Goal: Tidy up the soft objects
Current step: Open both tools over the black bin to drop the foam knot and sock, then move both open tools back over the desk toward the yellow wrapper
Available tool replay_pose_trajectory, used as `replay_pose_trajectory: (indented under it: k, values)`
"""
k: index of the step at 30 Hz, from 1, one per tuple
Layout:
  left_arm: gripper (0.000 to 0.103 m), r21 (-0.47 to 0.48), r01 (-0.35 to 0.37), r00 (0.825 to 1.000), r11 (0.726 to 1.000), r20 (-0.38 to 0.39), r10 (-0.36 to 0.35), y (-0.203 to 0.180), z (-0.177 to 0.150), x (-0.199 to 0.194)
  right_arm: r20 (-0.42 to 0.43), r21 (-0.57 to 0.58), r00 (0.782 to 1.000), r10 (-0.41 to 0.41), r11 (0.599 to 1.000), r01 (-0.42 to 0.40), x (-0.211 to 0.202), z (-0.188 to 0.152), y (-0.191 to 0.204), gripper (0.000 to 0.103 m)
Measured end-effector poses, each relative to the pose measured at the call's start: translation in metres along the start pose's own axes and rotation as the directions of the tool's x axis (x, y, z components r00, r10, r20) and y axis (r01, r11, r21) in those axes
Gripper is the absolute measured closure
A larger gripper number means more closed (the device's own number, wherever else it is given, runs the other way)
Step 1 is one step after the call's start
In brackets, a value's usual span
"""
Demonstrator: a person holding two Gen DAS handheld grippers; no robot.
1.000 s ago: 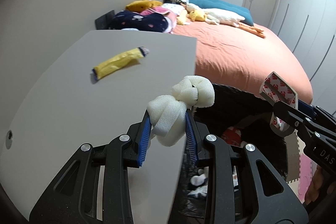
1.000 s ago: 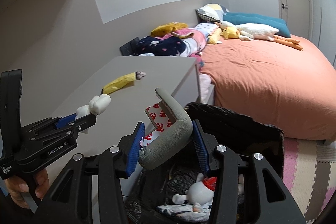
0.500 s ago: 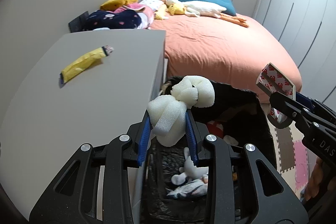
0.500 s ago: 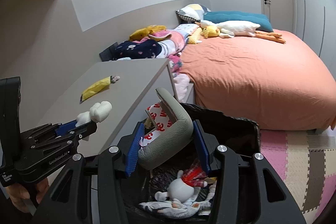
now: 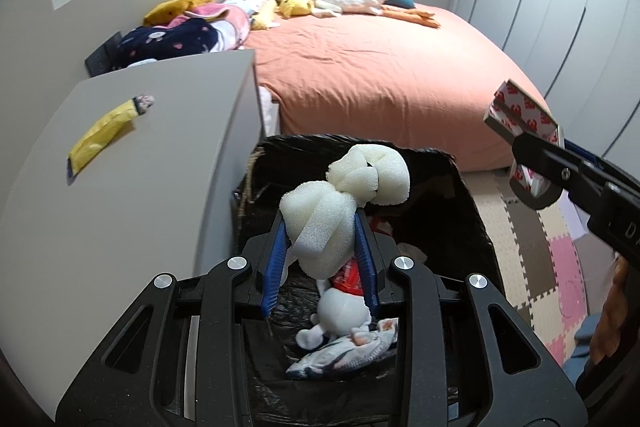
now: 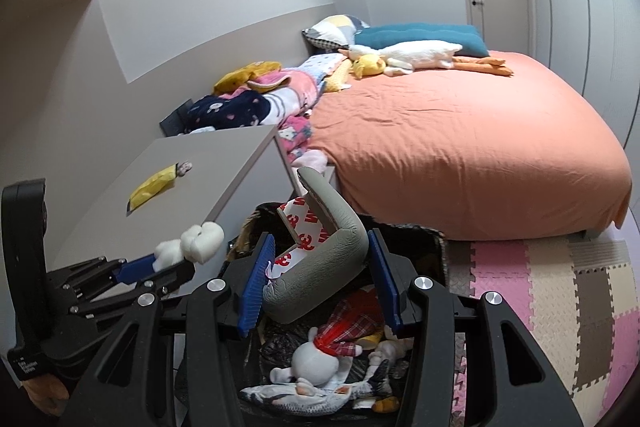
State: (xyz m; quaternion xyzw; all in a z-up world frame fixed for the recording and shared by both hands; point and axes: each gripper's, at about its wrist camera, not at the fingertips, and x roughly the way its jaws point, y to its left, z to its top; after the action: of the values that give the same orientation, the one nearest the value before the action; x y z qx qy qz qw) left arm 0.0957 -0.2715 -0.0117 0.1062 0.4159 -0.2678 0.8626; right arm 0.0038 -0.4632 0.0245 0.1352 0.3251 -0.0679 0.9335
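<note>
Foam fills both grips: the left gripper [image 5: 322,263] is clamped on a knotted white foam piece [image 5: 344,199], the right gripper [image 6: 318,283] on a bent grey foam strip [image 6: 320,255] with red-printed backing, both hanging over the black-lined bin [image 5: 460,211], probably for dropping. Below lie a white plush toy [image 6: 314,361] and a fish toy [image 6: 308,397]. The bin's rim sits tight against the grey cabinet [image 5: 160,167], where a yellow packet [image 5: 102,133] remains; open floor lies on its other side.

I see porous white foam [image 5: 320,223], a crinkly glossy black plastic bin liner [image 5: 460,211] — and matt, smooth grey tabletop [image 5: 152,179].
</note>
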Motion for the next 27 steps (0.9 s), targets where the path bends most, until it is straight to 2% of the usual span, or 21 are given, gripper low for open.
replay_pose_trajectory:
  k: [2, 3, 4, 5, 6, 7, 11, 13, 18, 20, 27]
  values:
    - [0.069, 0.007, 0.007, 1.0, 1.0, -0.006, -0.007, -0.003, -0.001, 0.002, 0.001, 0.005, 1.0, -0.011, 1.0, 0.011, -0.002, 0.0, -0.004, 0.053]
    - [0.065, 0.008, 0.016, 1.0, 1.0, -0.008, -0.016, -0.005, -0.001, 0.003, 0.002, 0.007, 1.0, -0.018, 1.0, 0.018, -0.002, -0.001, -0.006, 0.053]
    - [0.049, 0.007, 0.022, 1.0, 1.0, -0.013, -0.022, -0.006, -0.002, 0.004, 0.003, 0.011, 1.0, -0.028, 1.0, 0.028, -0.003, -0.001, -0.008, 0.049]
    - [0.037, 0.002, 0.027, 0.999, 1.0, -0.017, -0.027, -0.006, -0.002, 0.005, 0.004, 0.016, 0.999, -0.033, 0.999, 0.033, -0.003, -0.001, -0.01, 0.046]
    - [0.019, -0.005, 0.029, 0.999, 1.0, -0.014, -0.029, -0.006, -0.003, 0.005, 0.006, 0.019, 0.999, -0.039, 0.999, 0.039, -0.003, -0.002, -0.012, 0.037]
    - [0.015, -0.007, 0.034, 0.999, 0.999, -0.008, -0.034, -0.006, -0.004, 0.004, 0.014, 0.02, 0.999, -0.047, 0.999, 0.046, -0.004, -0.002, -0.012, 0.031]
    - [0.012, -0.005, 0.066, 0.998, 0.998, -0.009, -0.066, -0.006, -0.005, 0.005, 0.044, 0.002, 0.995, -0.092, 0.996, 0.092, -0.007, -0.004, -0.01, 0.023]
    - [0.012, 0.001, 0.05, 0.999, 0.999, -0.012, -0.05, -0.008, -0.006, 0.007, 0.047, -0.005, 0.992, -0.114, 0.993, 0.114, -0.005, -0.006, -0.008, 0.022]
    - [0.012, -0.026, 0.078, 0.997, 0.997, -0.022, -0.079, -0.004, -0.007, 0.008, 0.037, -0.006, 0.996, -0.086, 0.996, 0.086, -0.003, -0.007, -0.01, 0.022]
    - [0.012, -0.029, 0.073, 0.997, 0.997, -0.023, -0.074, -0.003, -0.008, 0.009, 0.03, -0.002, 0.998, -0.057, 0.998, 0.057, -0.002, -0.007, -0.01, 0.022]
    - [0.012, -0.038, 0.056, 0.998, 0.998, -0.017, -0.057, 0.008, -0.007, 0.009, 0.017, -0.005, 0.998, -0.056, 0.998, 0.056, 0.006, -0.007, -0.005, 0.021]
